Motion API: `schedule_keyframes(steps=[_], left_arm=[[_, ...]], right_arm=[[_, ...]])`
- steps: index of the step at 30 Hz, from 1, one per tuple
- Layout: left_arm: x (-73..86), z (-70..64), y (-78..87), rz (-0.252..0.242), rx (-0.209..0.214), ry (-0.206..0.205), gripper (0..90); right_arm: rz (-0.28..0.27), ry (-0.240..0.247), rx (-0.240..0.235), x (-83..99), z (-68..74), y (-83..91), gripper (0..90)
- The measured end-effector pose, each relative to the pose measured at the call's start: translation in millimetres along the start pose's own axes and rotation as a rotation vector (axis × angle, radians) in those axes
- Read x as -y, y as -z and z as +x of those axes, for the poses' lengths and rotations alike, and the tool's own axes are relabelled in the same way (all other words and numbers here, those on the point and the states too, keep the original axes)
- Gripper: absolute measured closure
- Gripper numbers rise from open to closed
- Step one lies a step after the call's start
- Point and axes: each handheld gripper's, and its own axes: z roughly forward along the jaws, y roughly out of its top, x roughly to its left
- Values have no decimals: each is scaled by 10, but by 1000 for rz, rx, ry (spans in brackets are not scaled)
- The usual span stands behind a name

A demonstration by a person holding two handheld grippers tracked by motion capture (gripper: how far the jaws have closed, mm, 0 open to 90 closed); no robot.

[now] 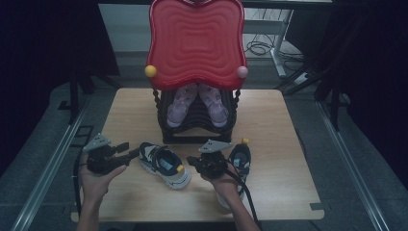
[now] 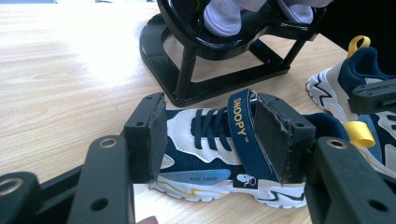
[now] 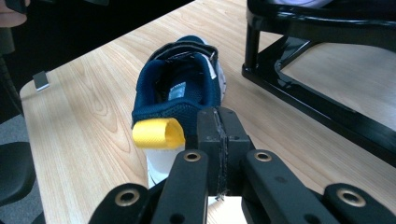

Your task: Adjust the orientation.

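A navy and white sneaker [image 1: 163,163] with a SNOOPY strap lies on the wooden table [image 1: 279,125], its yellow heel loop [image 3: 156,133] towards my right gripper. My left gripper [image 1: 130,153] is open at the sneaker's toe end. In the left gripper view the sneaker [image 2: 205,154] lies just beyond the spread pads [image 2: 152,135] of that gripper [image 2: 210,121]. My right gripper [image 1: 191,161] points left at the heel. Its jaws are shut, pad against pad [image 3: 218,119], right at the heel rim of the sneaker [image 3: 182,88].
The matching second sneaker [image 1: 240,159] lies to the right of my right hand. Behind both stands a black rack [image 1: 199,134] holding a pair of purple shoes [image 1: 178,108], under a red wavy top [image 1: 196,41]. Its base [image 3: 317,98] is close to the right gripper.
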Motion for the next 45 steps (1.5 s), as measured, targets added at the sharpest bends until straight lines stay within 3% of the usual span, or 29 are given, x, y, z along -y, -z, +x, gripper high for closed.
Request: schedule_keyframes(steps=[8,19,32,45], left_arm=[[0,5,80,-67,-18,10,472],[21,50,59,-40,-12,28,470],[26,81,75,-35,-1,43,466],[36,84,53,-29,1,46,460]], right_arm=[[49,11,17,-23,59,-240,895],[80,54,29,-19,77,-311,897],[87,83,-73,9,257,-341,897],[82,117,-141,50,504,-382,896]])
